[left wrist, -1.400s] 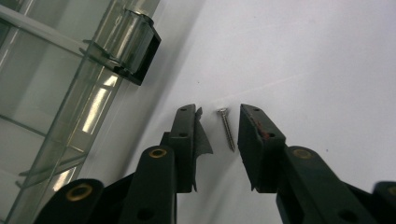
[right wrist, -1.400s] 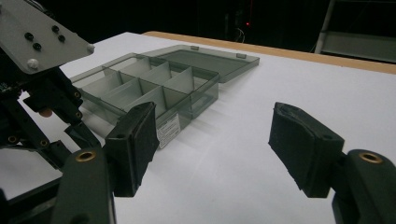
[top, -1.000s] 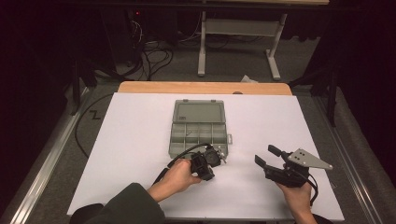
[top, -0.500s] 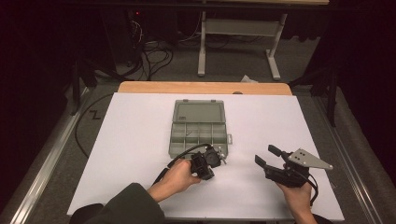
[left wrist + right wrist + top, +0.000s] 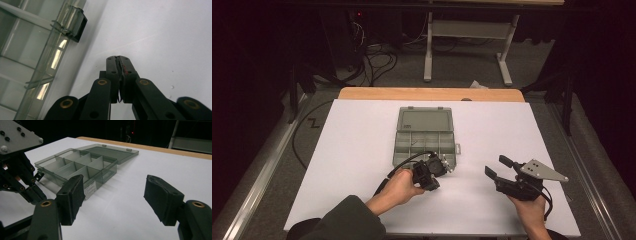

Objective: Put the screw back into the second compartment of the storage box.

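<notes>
A grey see-through compartment box (image 5: 426,141) lies open on the white table, its lid (image 5: 425,121) folded flat at the far side. My left gripper (image 5: 446,168) sits just in front of the box's near right corner. In the left gripper view its jaws (image 5: 120,61) are pressed together over the bare table, with the box wall (image 5: 53,57) and a latch (image 5: 76,23) to their left. My right gripper (image 5: 495,166) rests to the right, open. In the right gripper view it (image 5: 114,188) faces the box (image 5: 80,167) with nothing between its pads.
The white sheet (image 5: 357,145) covers the table, and a wooden edge (image 5: 432,94) shows at the back. Cables and a metal stand's legs (image 5: 467,50) lie on the floor beyond. The left gripper (image 5: 23,180) stands close beside the box in the right gripper view.
</notes>
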The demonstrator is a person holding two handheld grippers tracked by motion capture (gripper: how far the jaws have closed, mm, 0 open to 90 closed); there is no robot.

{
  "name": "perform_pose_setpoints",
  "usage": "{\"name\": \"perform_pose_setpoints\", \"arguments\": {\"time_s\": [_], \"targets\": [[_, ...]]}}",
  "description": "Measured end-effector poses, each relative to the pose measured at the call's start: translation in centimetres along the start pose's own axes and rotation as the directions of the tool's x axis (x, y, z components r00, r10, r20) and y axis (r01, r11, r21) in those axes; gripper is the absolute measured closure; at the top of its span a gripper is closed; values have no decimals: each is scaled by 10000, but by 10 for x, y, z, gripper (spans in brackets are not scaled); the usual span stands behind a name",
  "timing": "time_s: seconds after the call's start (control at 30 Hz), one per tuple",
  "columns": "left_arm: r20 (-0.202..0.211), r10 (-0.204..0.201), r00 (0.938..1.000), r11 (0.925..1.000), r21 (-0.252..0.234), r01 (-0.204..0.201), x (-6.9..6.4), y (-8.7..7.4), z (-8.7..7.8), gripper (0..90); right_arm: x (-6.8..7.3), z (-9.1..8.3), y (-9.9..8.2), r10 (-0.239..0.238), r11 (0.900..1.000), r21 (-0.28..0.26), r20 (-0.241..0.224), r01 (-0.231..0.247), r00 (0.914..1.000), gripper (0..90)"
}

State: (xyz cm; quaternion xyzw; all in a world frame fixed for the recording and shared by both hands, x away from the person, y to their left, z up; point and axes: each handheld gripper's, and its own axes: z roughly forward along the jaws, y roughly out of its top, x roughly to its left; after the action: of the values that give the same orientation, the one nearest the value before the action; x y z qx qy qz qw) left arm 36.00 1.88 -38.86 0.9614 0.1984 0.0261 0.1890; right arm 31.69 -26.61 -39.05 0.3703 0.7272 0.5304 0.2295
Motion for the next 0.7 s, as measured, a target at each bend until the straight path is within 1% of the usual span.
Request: {"name": "perform_pose_setpoints", "arguments": {"time_s": [0.13,0.17,0.2,0.23,0.43,0.7], "targets": [[-53,-20,10000,10000,-77,19,1,0,-5,872,0,0,0,-4,10000,10,3,4,10000,338],[-80,36,10000,10000,-49,-37,2,0,-6,871,0,0,0,14,10000,23,26,-14,10000,338],[-69,-9,10000,10000,-78,8,2,0,-7,872,0,0,0,0,10000,12,16,0,10000,338],[-84,44,10000,10000,-73,-45,3,1,-9,872,0,0,0,-7,10000,6,19,7,10000,338],[-102,-35,9999,9999,-149,33,6,3,-17,872,0,0,0,-11,10000,-15,-8,11,10000,338],[-126,-193,9997,9987,-479,187,14,5,-33,872,0,0,0,-34,10000,-36,-14,33,10000,338]]}}
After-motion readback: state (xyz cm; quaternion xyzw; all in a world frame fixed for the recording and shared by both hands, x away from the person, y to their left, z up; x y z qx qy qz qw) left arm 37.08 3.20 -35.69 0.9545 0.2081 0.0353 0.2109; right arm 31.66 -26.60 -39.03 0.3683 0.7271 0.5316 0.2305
